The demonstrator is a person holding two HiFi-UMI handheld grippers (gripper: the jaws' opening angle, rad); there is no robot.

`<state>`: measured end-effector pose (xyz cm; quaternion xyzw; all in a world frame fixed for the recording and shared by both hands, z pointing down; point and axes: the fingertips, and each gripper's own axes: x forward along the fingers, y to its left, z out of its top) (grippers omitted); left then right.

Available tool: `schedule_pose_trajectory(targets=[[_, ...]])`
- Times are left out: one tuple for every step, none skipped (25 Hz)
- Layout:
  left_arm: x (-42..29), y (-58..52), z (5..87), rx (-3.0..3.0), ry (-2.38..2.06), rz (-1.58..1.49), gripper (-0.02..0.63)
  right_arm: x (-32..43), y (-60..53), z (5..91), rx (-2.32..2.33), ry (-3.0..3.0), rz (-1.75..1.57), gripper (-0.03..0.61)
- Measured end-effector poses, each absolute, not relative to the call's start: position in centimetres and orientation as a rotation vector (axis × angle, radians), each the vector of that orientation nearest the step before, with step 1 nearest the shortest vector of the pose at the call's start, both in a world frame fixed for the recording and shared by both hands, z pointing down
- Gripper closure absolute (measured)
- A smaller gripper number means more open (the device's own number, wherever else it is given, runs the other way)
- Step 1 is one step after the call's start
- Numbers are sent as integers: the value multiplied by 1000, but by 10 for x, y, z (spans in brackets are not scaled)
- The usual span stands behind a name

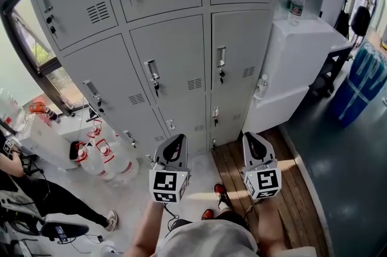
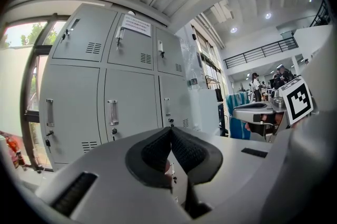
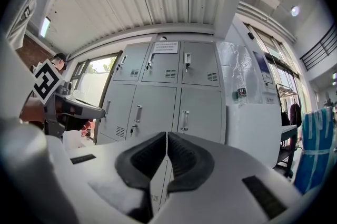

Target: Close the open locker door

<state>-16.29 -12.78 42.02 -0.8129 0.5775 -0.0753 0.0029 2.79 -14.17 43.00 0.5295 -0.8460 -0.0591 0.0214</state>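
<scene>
A grey bank of lockers (image 1: 175, 50) stands in front of me, and every door I can see lies flush, none ajar. The same lockers (image 2: 126, 107) fill the left gripper view and sit at the middle of the right gripper view as lockers (image 3: 158, 96). My left gripper (image 1: 175, 144) is held low, short of the bottom row, jaws shut with nothing between them (image 2: 169, 130). Beside it my right gripper (image 1: 251, 139) is also shut and empty (image 3: 166, 136). Neither touches a door.
A white cabinet (image 1: 296, 62) with a water bottle (image 1: 295, 3) on top stands right of the lockers. Large water jugs (image 1: 106, 156) sit on the floor at left, near a seated person (image 1: 36, 195). Blue containers (image 1: 366, 83) are at far right. Wooden planks (image 1: 290, 189) lie underfoot.
</scene>
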Motion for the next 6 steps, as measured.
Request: schedule_pose_trajectory(targets=[[-163, -128, 420, -2548, 1813, -236, 592, 27, -142, 430, 1637, -2623, -186, 555], [-163, -128, 420, -2547, 1814, -236, 592, 27, -142, 430, 1633, -2624, -188, 555], [-163, -128, 420, -2546, 1815, -236, 592, 27, -142, 430, 1632, -2625, -189, 555], [-163, -129, 420, -2545, 1816, -236, 592, 27, -142, 430, 1631, -2625, -190, 554], [-163, -129, 420, -2544, 1816, -236, 592, 27, -142, 430, 1631, -2625, -190, 555], [-163, -129, 420, -2543, 1816, -235, 592, 27, -142, 430, 1631, -2625, -191, 554]])
